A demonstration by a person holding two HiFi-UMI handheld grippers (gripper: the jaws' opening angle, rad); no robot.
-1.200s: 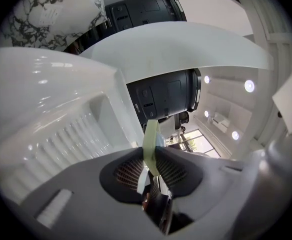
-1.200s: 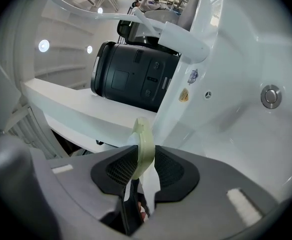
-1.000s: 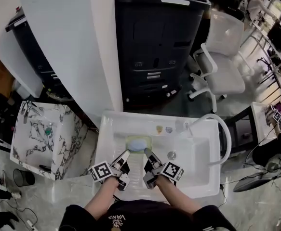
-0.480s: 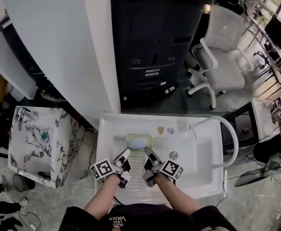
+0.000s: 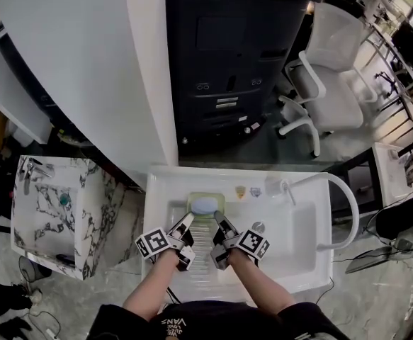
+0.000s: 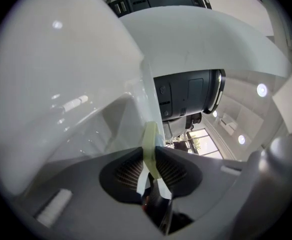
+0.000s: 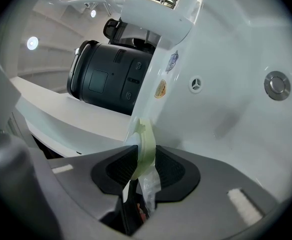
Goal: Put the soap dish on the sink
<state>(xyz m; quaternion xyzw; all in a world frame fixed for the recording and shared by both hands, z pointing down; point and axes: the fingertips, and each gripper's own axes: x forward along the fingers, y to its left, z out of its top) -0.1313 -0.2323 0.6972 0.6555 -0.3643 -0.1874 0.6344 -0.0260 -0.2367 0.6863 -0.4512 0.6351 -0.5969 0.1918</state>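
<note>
The left tongs [image 5: 186, 222] and right tongs [image 5: 219, 224] are clenched on opposite rims of the pale green soap dish [image 5: 206, 198], which is held over the sink [image 5: 291, 253] basin near its back wall. The dish is judged light, stiff and slick; it is best pinched by the rims and kept level for the blue soap [image 5: 205, 206]. Since the earlier frame it has been lowered, with the grip unchanged.

Pale green soap dish [image 5: 190, 201] over sink [image 5: 192, 176]

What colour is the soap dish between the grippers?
Pale green soap dish, with a blue soap inside; best in the head view.
</note>
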